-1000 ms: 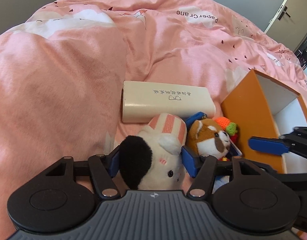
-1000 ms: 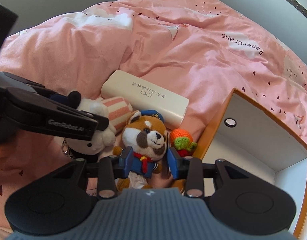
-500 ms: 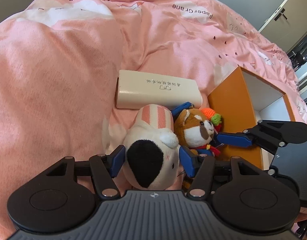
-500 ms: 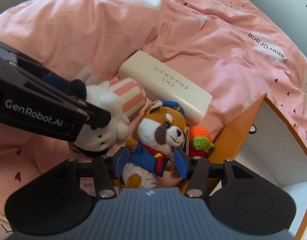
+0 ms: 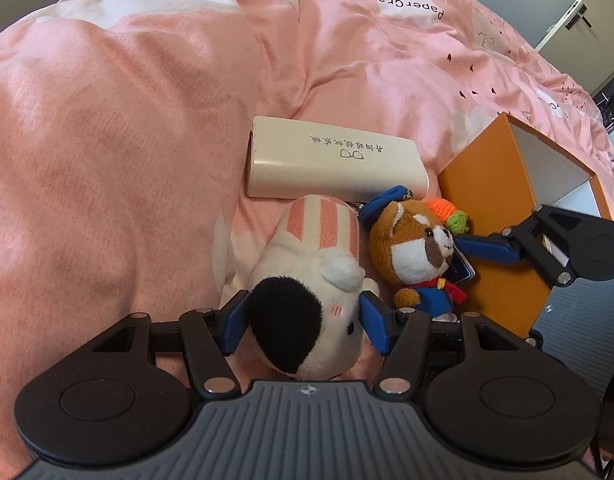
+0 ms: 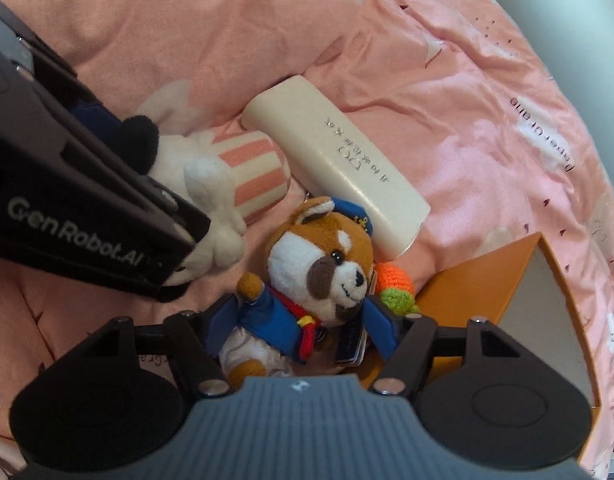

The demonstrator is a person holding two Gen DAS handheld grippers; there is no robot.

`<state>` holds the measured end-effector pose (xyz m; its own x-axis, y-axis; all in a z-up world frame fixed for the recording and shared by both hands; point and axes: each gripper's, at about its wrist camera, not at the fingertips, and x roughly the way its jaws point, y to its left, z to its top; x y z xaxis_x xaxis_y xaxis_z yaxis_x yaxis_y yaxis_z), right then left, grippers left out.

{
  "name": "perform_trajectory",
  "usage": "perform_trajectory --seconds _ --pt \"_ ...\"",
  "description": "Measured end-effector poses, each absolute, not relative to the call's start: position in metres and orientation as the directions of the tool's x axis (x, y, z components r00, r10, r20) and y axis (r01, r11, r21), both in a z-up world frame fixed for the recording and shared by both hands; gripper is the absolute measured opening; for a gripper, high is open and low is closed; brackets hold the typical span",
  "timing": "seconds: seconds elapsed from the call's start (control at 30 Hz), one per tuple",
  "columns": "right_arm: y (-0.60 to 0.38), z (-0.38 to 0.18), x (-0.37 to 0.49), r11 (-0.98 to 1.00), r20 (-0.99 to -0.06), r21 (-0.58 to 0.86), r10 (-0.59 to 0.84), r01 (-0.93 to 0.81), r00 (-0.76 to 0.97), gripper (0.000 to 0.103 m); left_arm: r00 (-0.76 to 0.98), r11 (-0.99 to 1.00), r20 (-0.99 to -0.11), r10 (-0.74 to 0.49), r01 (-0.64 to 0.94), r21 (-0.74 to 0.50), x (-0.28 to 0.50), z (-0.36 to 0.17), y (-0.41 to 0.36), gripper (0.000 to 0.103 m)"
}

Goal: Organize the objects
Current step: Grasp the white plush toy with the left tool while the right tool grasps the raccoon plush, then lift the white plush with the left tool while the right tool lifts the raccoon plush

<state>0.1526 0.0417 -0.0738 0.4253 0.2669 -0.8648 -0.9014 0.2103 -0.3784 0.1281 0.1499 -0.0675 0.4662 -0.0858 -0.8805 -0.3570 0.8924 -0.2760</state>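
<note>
Your left gripper point(image 5: 303, 322) hides the white plush's point(image 5: 307, 280) face in the right wrist view; its pads clamp the head. The red panda plush point(image 6: 323, 276) lies on the pink duvet point(image 6: 447, 80) beside the orange box point(image 6: 463, 284), half covering a crocheted carrot point(image 6: 395, 280). Your right gripper point(image 6: 303, 320) jaws have just been opening and straddle the panda, apart. It has rolled since a second ago.

Both cameras sit on the wrists and look steeply down at the pink bed point(image 5: 107, 140) from very near. The left view faces the white plush point(image 5: 307, 280) at 6 o'clock; the right view faces the fox plush point(image 6: 319, 272). Both share these toys, the cream case point(image 5: 331, 164) and the orange box point(image 6: 475, 280).
</note>
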Motion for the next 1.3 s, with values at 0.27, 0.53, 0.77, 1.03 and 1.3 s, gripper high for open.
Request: perform_trajectory --seconds 0.27,0.53,0.77,1.03,1.3 --pt "0.047 -0.08 0.154 0.204 -0.86 -0.396 0.257 -0.895 0.44 0.064 0.463 0.891 -0.883 -0.083 -0.362 -0.273 0.127 -0.069 0.15 0.067" --pt "0.045 -0.082 0.161 0.261 -0.867 -0.355 0.267 -0.898 0.42 0.057 0.481 0.881 -0.872 -0.087 -0.371 -0.293 0.124 -0.07 0.15 0.066" --pt "0.035 -0.065 0.156 0.295 -0.842 -0.337 0.331 -0.894 0.426 0.052 0.532 0.872 -0.845 -0.052 -0.388 -0.298 0.112 -0.056 0.145 0.059" --pt "0.022 -0.022 0.147 0.344 -0.772 -0.315 0.45 -0.885 0.45 0.051 0.622 0.864 -0.783 -0.015 -0.386 -0.323 0.097 -0.018 0.141 0.056" --pt "-0.002 0.03 0.145 0.402 -0.678 -0.302 0.546 -0.864 0.491 0.051 0.722 0.858 -0.692 -0.011 -0.348 -0.377 0.093 0.026 0.131 0.055"
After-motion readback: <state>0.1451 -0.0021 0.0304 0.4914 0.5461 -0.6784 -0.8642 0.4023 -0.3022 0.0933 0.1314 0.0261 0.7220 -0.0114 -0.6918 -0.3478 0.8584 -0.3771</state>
